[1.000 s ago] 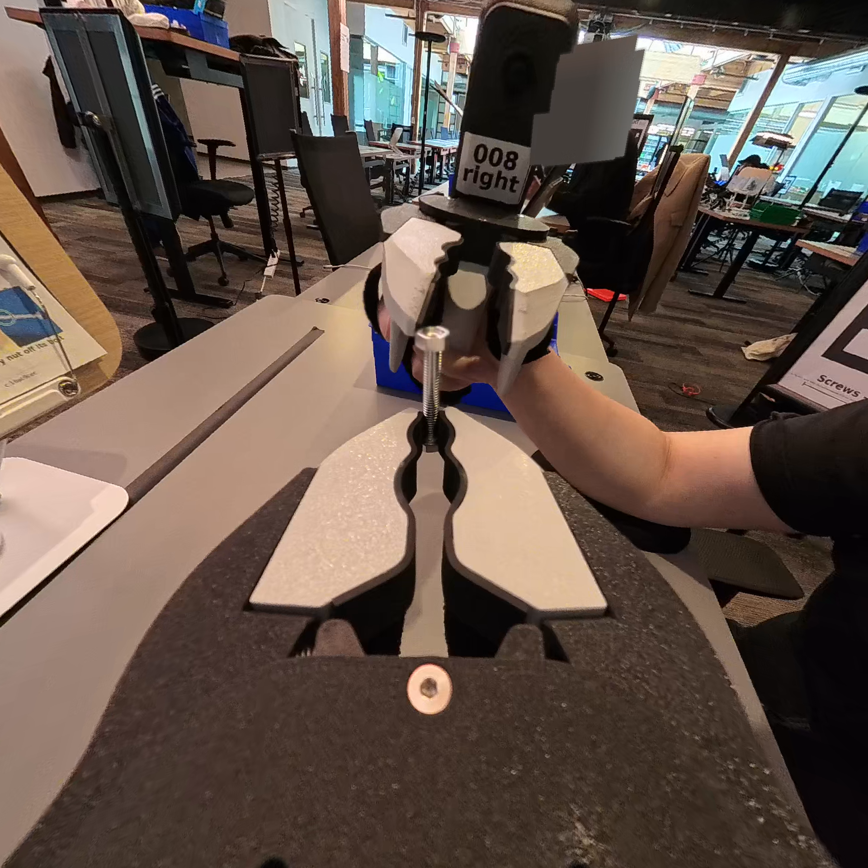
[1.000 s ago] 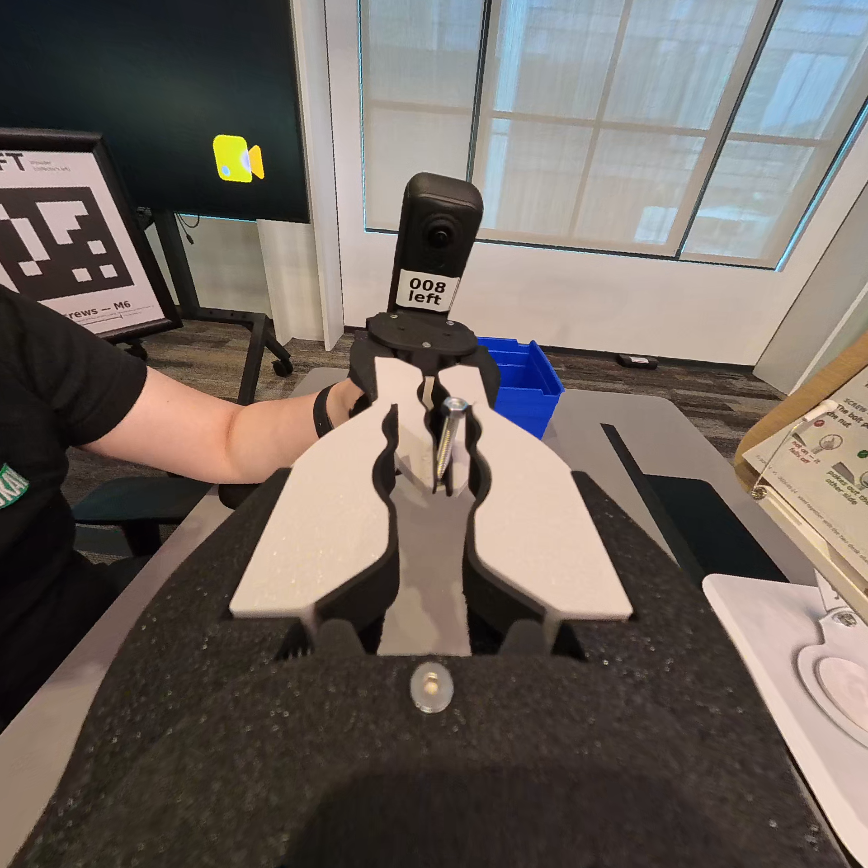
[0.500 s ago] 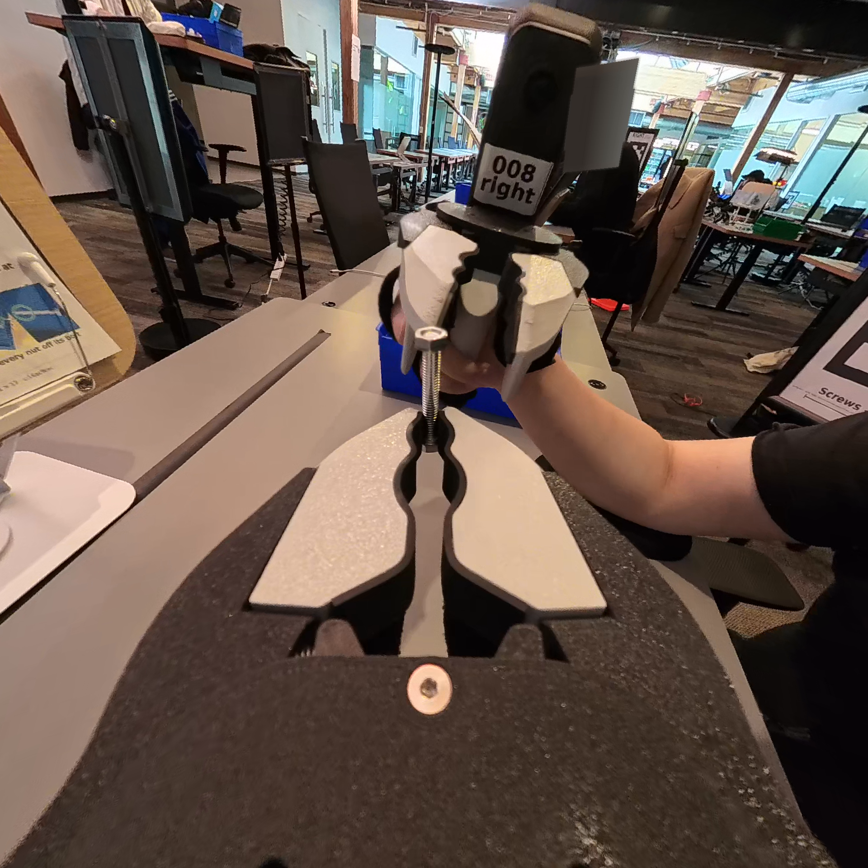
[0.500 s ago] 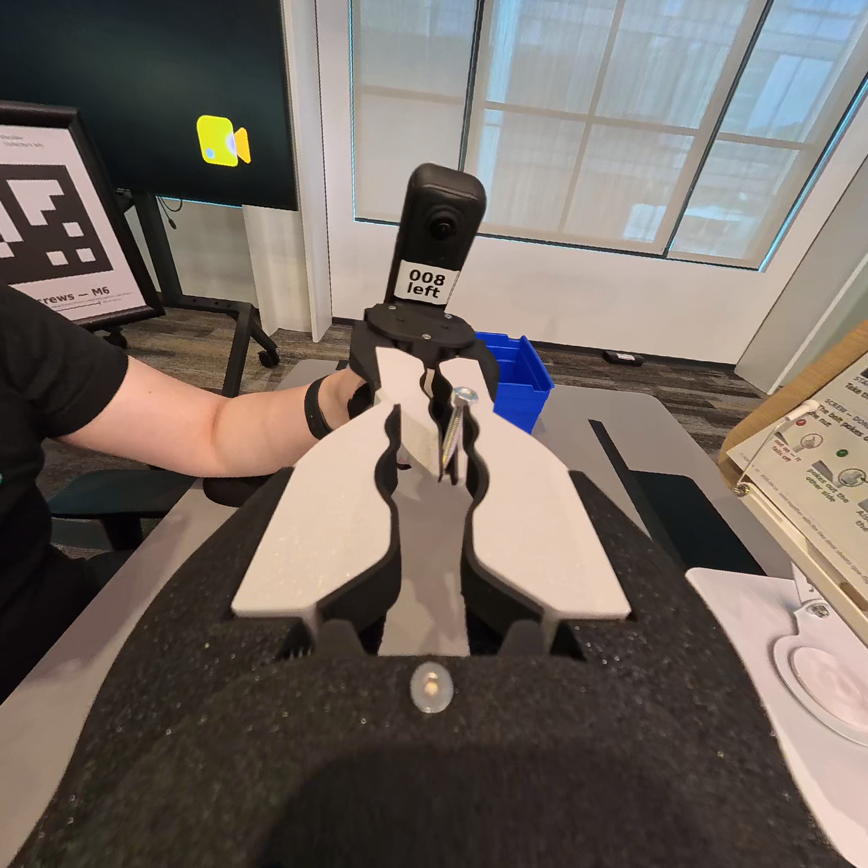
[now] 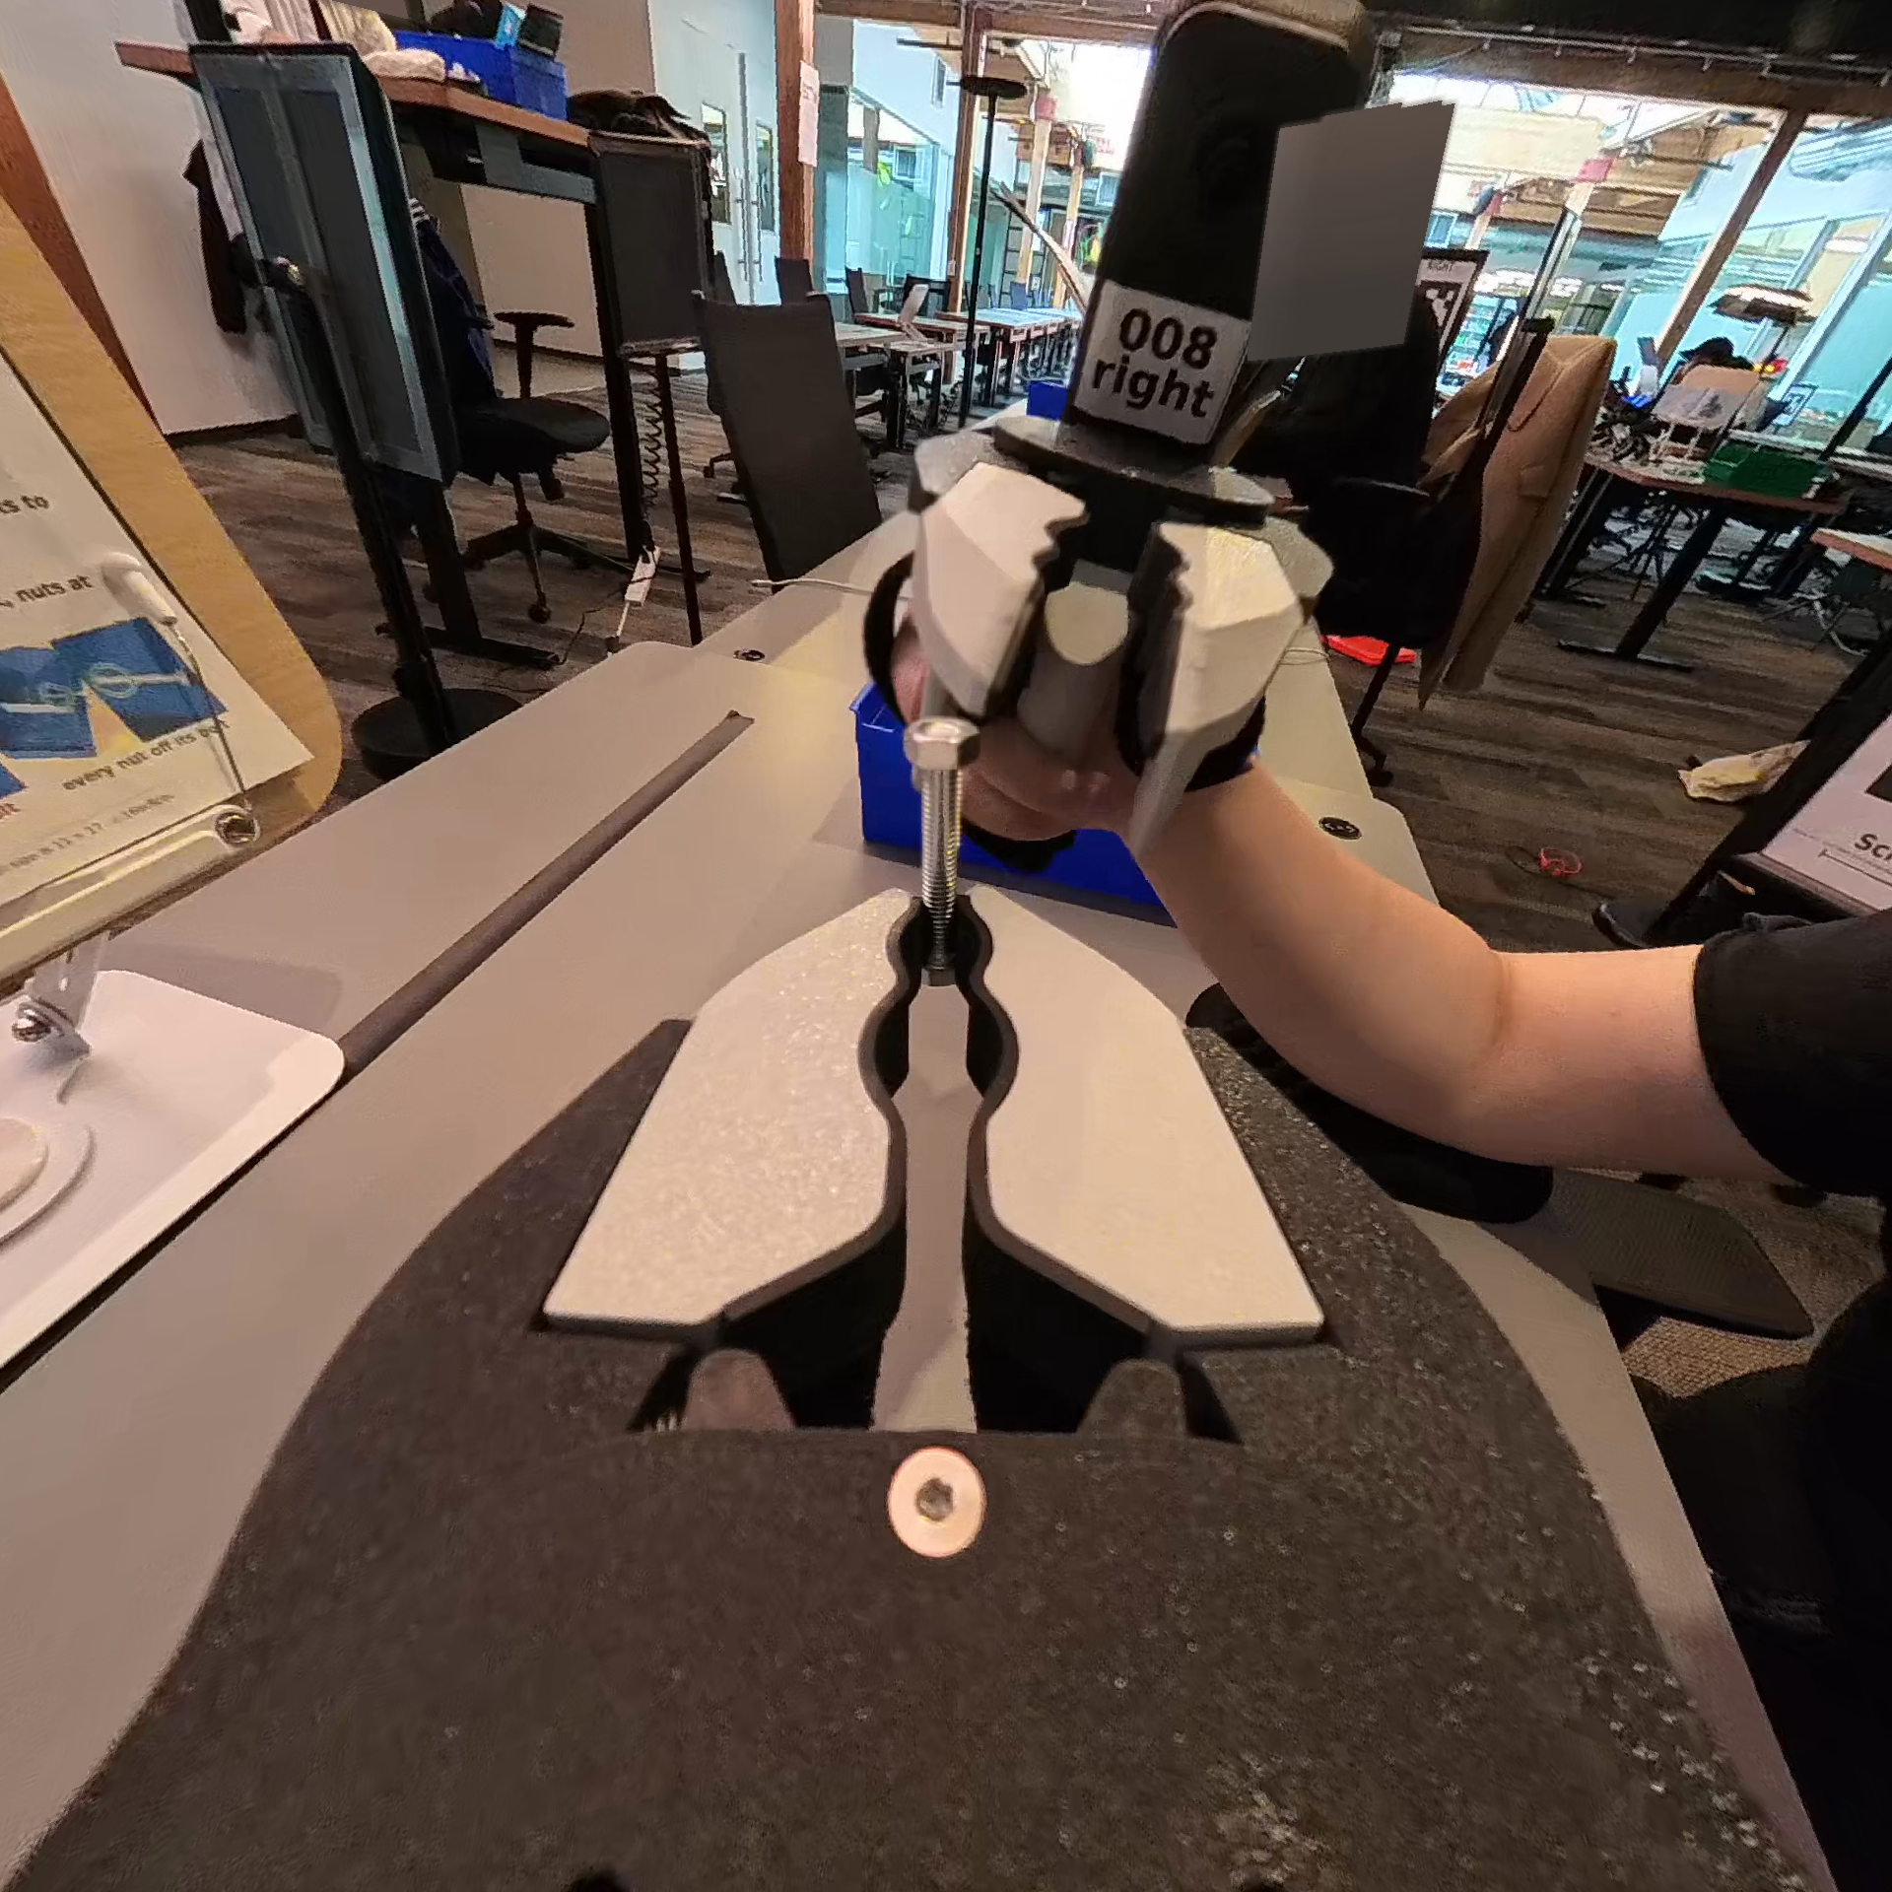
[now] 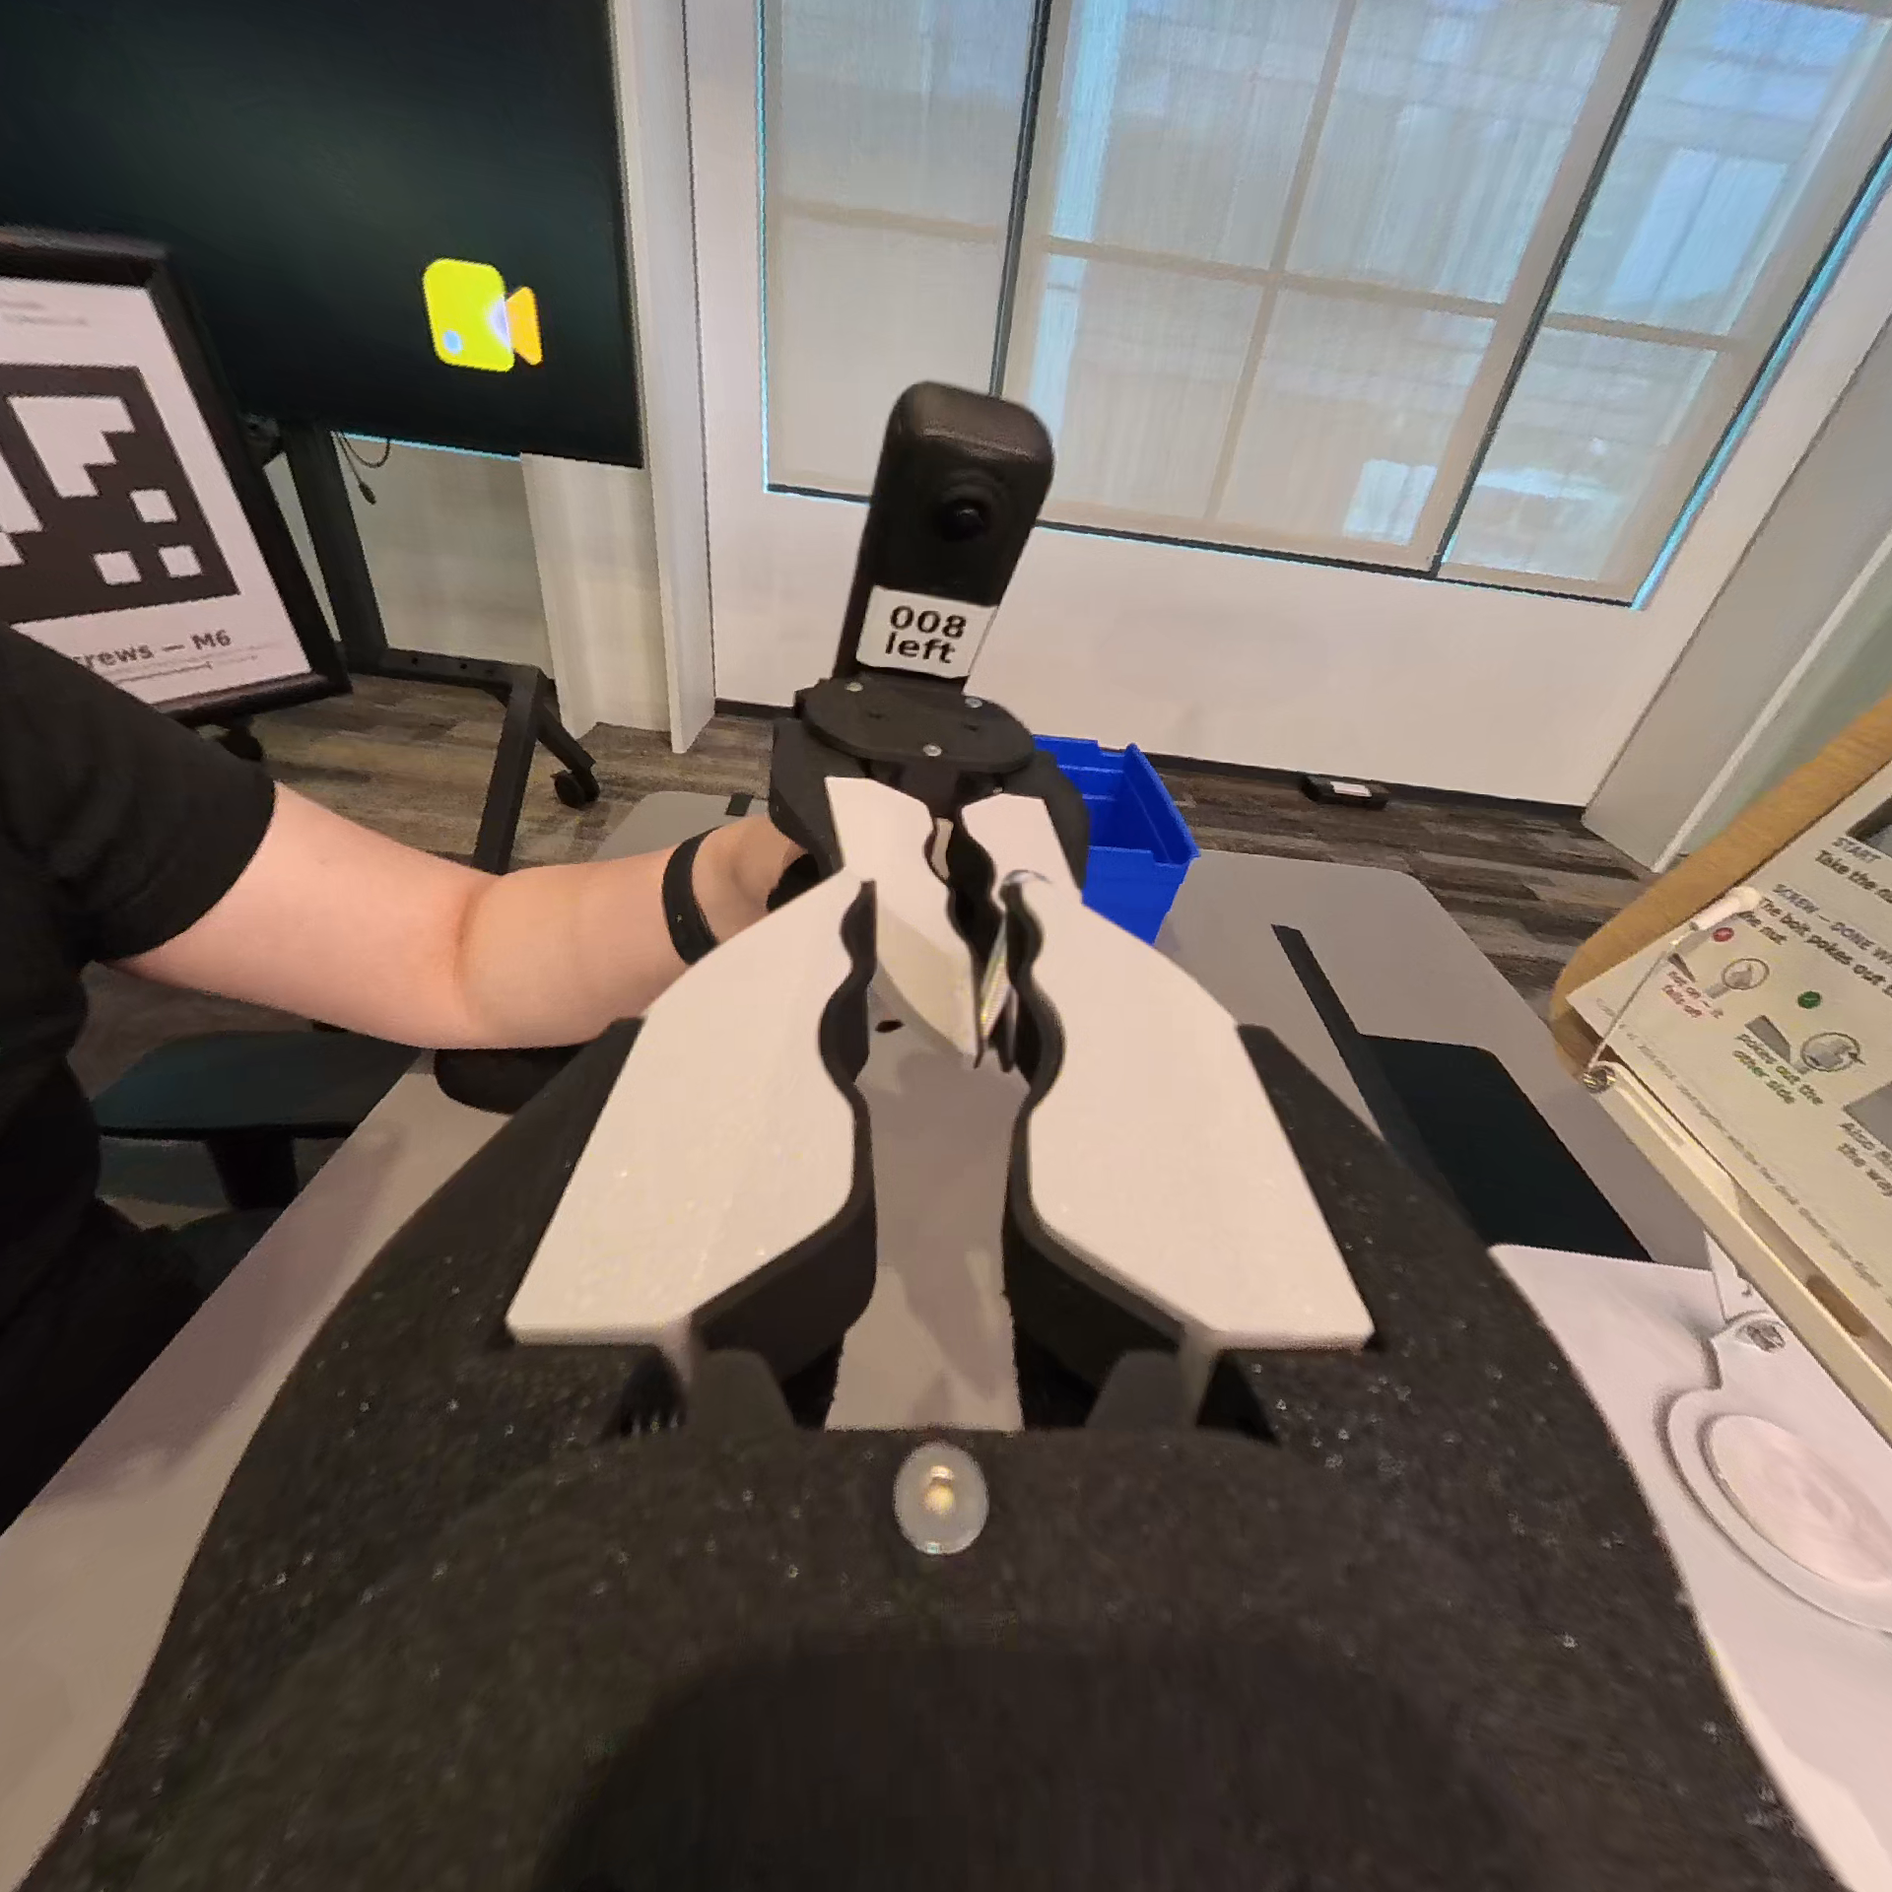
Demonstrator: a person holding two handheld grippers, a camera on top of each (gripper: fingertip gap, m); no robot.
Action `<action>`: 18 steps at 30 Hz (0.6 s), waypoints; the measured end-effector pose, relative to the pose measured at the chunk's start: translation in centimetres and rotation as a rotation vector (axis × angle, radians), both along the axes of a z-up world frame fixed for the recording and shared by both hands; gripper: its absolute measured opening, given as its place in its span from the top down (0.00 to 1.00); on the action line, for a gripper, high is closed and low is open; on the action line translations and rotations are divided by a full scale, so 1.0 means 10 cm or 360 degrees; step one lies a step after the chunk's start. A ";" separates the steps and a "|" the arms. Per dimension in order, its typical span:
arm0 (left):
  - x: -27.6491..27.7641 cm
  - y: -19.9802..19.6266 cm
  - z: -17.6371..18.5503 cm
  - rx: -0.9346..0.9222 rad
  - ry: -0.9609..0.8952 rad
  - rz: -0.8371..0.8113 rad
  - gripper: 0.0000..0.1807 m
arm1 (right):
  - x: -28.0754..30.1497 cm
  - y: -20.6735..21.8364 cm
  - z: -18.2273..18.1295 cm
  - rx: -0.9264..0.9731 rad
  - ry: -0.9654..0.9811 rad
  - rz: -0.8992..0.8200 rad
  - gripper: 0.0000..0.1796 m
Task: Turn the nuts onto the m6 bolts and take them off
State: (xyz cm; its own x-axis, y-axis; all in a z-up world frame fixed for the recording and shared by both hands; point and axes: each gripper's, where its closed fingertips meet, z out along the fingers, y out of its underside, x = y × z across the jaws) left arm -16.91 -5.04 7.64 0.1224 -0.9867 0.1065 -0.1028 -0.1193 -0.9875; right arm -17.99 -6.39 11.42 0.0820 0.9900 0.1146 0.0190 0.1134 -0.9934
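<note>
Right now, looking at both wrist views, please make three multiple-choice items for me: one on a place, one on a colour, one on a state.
1. Where is the bolt?
A. Lying on the table
B. Clamped at the tips of the left hand-held gripper, standing upright
C. Inside the bin

2. What colour is the bin behind the grippers?
A. Blue
B. Red
C. Green

3. How are the fingers of the right hand-held gripper?
A. Shut on the bolt
B. Shut on a nut
C. Open, with a gap between them

Answers:
1 B: in the left wrist view the threaded end sits pinched between the fingertips, head up.
2 A: the bin on the grey table is bright blue in both views.
3 C: in the right wrist view the fingers stand apart with the table visible between them, and nothing is pinched.
</note>
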 end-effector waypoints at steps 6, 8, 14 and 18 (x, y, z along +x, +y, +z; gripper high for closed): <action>0.05 -0.06 -0.02 0.0013 0.0017 -0.0034 0.97 | -0.09 0.05 -0.07 0.0009 -0.0043 -0.0051 0.80; 0.05 -0.04 -0.02 0.0022 0.0022 -0.0015 0.97 | -0.09 0.02 -0.08 0.0021 -0.0072 -0.0033 0.80; -0.01 0.01 0.02 -0.0025 -0.0028 -0.0003 0.97 | -0.02 0.01 -0.04 0.0030 -0.0066 -0.0042 0.84; 0.04 -0.04 -0.01 -0.0010 -0.0002 -0.0035 0.97 | -0.08 0.08 -0.11 0.0050 -0.0113 -0.0112 0.78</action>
